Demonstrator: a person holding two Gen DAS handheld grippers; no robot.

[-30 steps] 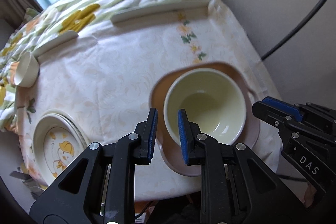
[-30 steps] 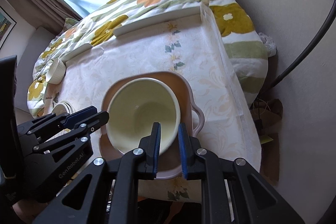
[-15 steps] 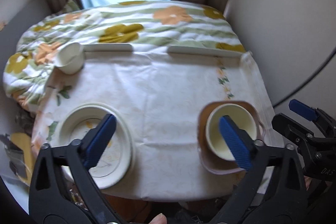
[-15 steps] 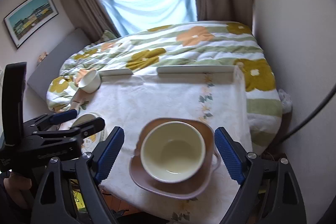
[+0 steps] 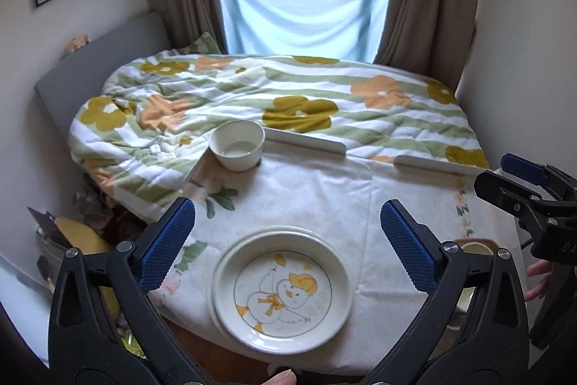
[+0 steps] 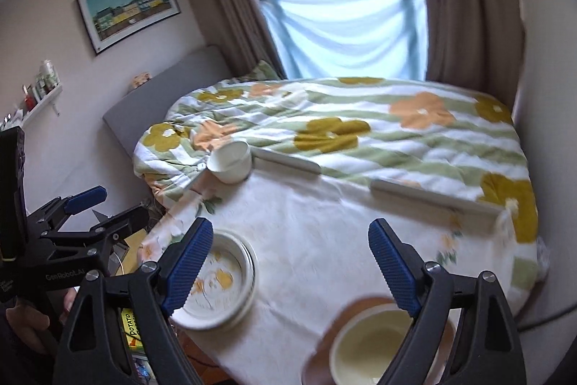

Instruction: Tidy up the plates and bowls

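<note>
A white duck-print plate (image 5: 283,287) lies on another plate at the table's near edge; it shows in the right wrist view (image 6: 216,280) too. A small white bowl (image 5: 237,145) stands at the far left edge, also in the right wrist view (image 6: 230,161). A cream bowl (image 6: 373,345) sits on a brown handled plate (image 6: 324,341) at the near right. My left gripper (image 5: 288,248) is open and empty above the duck plate. My right gripper (image 6: 288,266) is open and empty above the table, left of the cream bowl.
The table (image 5: 324,190) has a white floral cloth and abuts a bed with a flowered quilt (image 5: 288,96). Two white bars (image 5: 306,141) lie along the table's far edge. A wall stands on the right (image 6: 548,96). Clutter lies on the floor at left (image 5: 72,233).
Both grippers let go of the cream bowl's rim, opened wide and drew back and up. The left gripper swung left, over the duck plate.
</note>
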